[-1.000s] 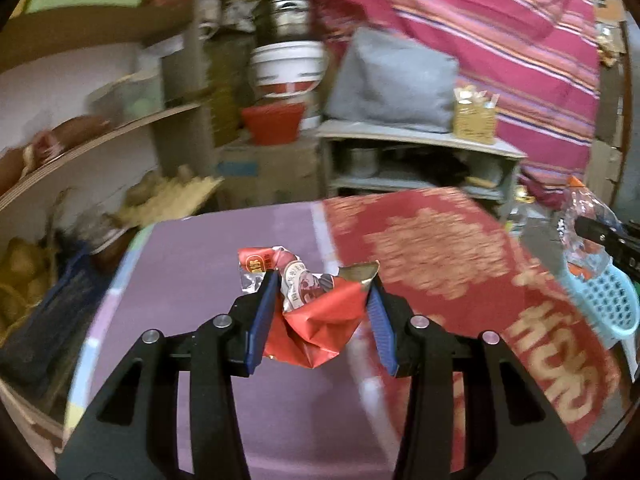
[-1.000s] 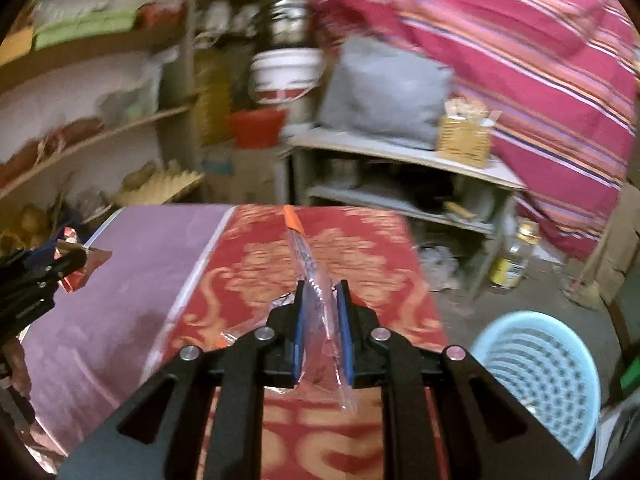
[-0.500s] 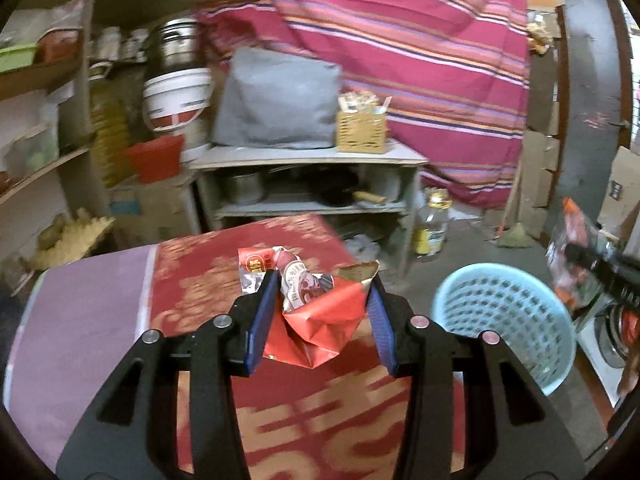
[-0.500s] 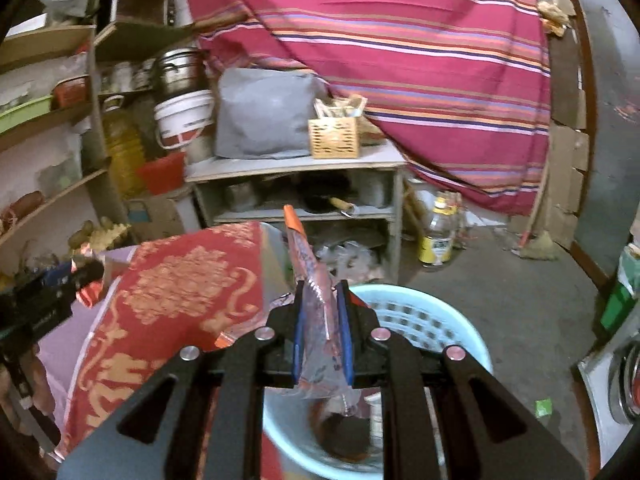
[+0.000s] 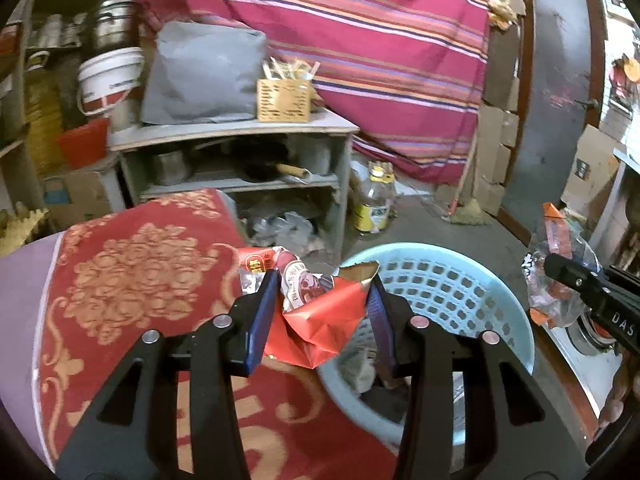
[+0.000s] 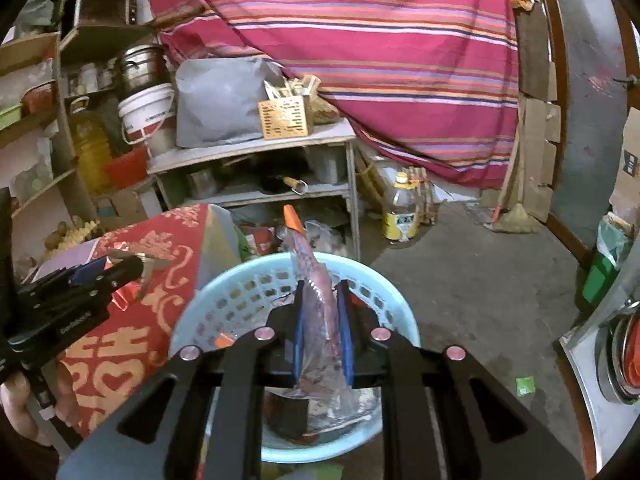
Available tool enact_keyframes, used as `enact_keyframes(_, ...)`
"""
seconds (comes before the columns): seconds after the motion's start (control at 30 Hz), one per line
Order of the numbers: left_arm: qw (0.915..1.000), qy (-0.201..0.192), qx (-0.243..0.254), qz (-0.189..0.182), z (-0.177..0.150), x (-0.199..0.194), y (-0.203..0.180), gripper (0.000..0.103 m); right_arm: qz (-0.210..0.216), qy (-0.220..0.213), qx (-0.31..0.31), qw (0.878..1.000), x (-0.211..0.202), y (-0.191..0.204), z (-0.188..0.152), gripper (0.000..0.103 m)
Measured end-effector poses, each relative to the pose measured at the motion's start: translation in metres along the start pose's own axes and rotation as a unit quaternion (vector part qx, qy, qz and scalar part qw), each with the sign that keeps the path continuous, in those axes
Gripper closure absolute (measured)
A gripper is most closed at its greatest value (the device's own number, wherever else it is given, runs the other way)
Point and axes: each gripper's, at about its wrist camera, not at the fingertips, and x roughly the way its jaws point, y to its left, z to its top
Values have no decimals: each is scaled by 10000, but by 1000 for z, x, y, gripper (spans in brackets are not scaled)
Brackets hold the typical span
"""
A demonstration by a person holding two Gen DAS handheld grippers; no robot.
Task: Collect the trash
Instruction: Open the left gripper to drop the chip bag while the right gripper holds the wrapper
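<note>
My left gripper is shut on a crumpled red wrapper and holds it over the table's right edge, at the near rim of a light blue basket. My right gripper is shut on a clear plastic wrapper with an orange tip and holds it above the same basket, which has trash in its bottom. The right gripper also shows at the right of the left wrist view. The left gripper shows at the left of the right wrist view.
A table with a red patterned cloth lies left of the basket. A grey shelf unit stands behind, with a yellow-labelled bottle on the floor. A striped curtain hangs at the back. A metal appliance stands at right.
Both grippers have swung right, from over the table to the blue basket. The right gripper now hangs over the basket and the left has reached its rim. Both still hold their wrappers.
</note>
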Motion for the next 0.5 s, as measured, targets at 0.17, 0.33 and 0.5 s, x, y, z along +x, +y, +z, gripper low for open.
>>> enact_keyframes(0.17,9994,193,9,-284,-1,23,-15,57,-133,125,147,9997,10,-16,-3,88)
enact_keyframes(0.33,9980,317,-10,-548,-4,35,-25,49,-160,177,192,9995,15,-21,-4,88)
enact_keyframes(0.5,9982,322,-14,-512,-8,33,-24,27,-179,181,185,9995,16,-19,-5,88)
